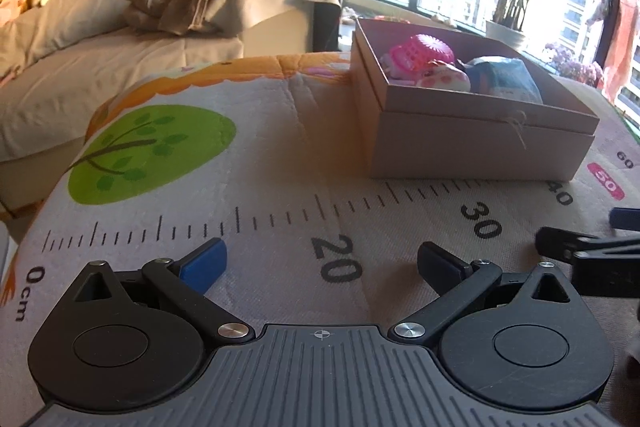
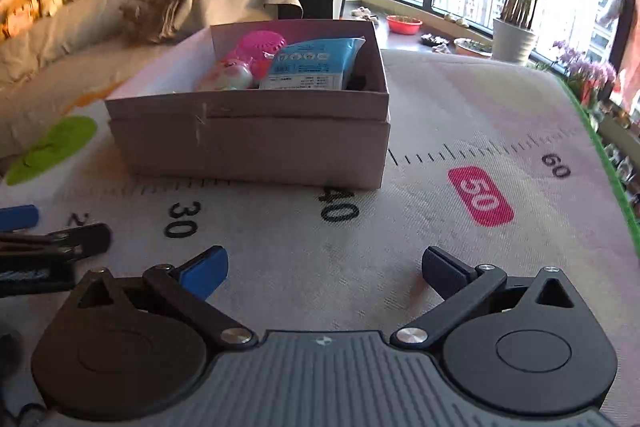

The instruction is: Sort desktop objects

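Observation:
A brown cardboard box point(image 1: 472, 143) stands on the ruler-print mat, at the right in the left wrist view and ahead-left in the right wrist view point(image 2: 256, 147). Inside lie a pink ball-like toy point(image 1: 420, 55) point(image 2: 260, 45), a pink-and-white plush toy point(image 1: 442, 77) point(image 2: 226, 77) and a blue tissue pack point(image 1: 506, 77) point(image 2: 312, 65). My left gripper point(image 1: 322, 263) is open and empty, low over the mat near the 20 mark. My right gripper point(image 2: 324, 265) is open and empty near the 40 mark. Each gripper shows at the edge of the other's view point(image 1: 576, 247) point(image 2: 52, 231).
The mat point(image 2: 440, 227) covers the table, with a green tree print point(image 1: 148, 155) at left and a green border point(image 2: 600, 147) at right. A sofa with blankets point(image 1: 120, 27) lies behind. Windows and potted plants point(image 2: 514, 39) stand at the back right.

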{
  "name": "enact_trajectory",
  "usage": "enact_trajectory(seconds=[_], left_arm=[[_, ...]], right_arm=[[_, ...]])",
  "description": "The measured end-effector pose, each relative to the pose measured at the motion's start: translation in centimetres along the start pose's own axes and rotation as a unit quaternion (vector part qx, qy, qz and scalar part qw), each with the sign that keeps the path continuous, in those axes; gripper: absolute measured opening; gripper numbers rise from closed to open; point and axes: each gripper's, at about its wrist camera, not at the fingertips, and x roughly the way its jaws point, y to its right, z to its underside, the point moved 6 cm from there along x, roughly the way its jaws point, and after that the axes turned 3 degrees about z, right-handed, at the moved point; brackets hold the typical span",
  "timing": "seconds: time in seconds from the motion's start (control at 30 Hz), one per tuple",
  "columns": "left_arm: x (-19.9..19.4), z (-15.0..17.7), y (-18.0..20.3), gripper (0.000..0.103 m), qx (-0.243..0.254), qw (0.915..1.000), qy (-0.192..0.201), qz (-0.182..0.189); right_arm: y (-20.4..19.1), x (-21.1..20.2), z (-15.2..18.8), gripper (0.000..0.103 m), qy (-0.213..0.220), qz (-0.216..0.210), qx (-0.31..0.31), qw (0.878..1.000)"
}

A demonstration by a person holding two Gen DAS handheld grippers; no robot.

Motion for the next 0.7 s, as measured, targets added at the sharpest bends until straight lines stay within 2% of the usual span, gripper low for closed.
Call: enact_trajectory(seconds=[0.23,0.7], left_arm=[[-0.2,0.0,-0.3,0.103,-0.007,1.0000,0.005,0.005],[0.0,0.0,-0.2,0.103,-0.005,0.9999,0.006,0.007]], right_arm=[[0.1,-0.7,1.0,0.103,0.032,0.011,0.011,0.999],[0.3,-0.7,1.1,0.103,0.031,0.010,0.012,0.999]])
